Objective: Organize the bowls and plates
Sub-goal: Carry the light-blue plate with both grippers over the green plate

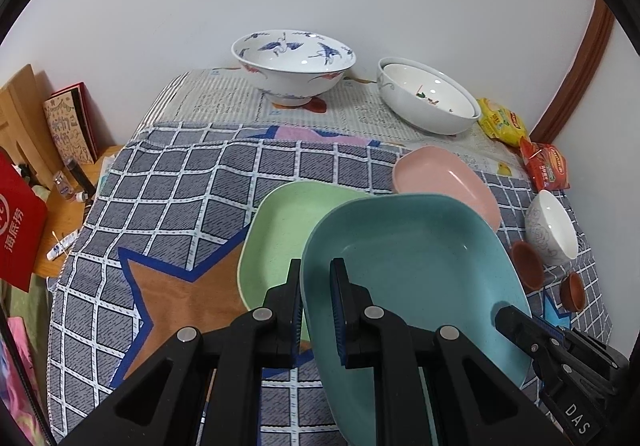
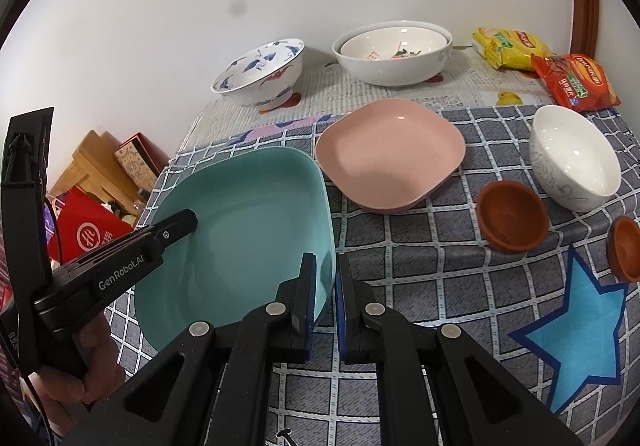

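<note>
A teal square plate is held tilted between both grippers, over a green plate that lies on the checked cloth. My left gripper is shut on the teal plate's left rim and shows in the right wrist view as a black arm with a hand below it. My right gripper is shut on the plate's right rim, and its tip shows at the plate's lower right edge in the left wrist view. A pink plate rests just behind. The green plate is hidden in the right wrist view.
Against the back wall stand a blue-patterned bowl and two nested white bowls. At the right are a small white bowl, two brown cups, and yellow and red snack packets. A cluttered side shelf adjoins on the left.
</note>
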Tool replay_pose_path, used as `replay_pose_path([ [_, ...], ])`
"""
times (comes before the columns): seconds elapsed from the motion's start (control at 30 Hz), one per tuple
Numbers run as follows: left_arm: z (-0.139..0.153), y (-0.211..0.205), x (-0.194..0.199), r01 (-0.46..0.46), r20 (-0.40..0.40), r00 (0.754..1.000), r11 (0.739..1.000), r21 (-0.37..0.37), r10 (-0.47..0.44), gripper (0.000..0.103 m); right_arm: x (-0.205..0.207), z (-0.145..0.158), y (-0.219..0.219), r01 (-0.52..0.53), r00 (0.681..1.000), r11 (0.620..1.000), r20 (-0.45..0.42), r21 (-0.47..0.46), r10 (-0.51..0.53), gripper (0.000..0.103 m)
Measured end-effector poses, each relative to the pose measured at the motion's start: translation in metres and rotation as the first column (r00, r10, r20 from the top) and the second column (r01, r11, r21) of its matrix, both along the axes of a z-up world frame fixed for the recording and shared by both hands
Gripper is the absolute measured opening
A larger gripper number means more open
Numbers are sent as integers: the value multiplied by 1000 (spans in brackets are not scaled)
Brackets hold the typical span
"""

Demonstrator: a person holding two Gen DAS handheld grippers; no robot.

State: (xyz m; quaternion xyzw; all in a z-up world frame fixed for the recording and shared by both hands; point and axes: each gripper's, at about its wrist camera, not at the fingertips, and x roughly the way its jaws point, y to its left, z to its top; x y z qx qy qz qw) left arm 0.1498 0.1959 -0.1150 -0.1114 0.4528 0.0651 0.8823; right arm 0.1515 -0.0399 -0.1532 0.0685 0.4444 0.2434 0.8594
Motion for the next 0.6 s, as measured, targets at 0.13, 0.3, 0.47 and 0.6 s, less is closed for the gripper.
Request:
replay_pose_path([
  [0.13,-7,7,0,-11,-14,1000,1000,-3,11,13,1,-6,8,-11,1000,1000,-11,-9,11,9],
  [0.3,-14,16,0,-24,-30,999,1000,-11,24,13,1,-13,17,-29,999,999,-23,-24,29,9],
  [0.47,-20,22,2,-35,-40,999,999,-15,34,13,3,-17,24,-39,999,999,-34,-32,38,9],
  [0.6,-23,26,6,-40,-46,998,999,-19,39,13,5,-21,29,-47,998,998,-41,-37,45,9],
])
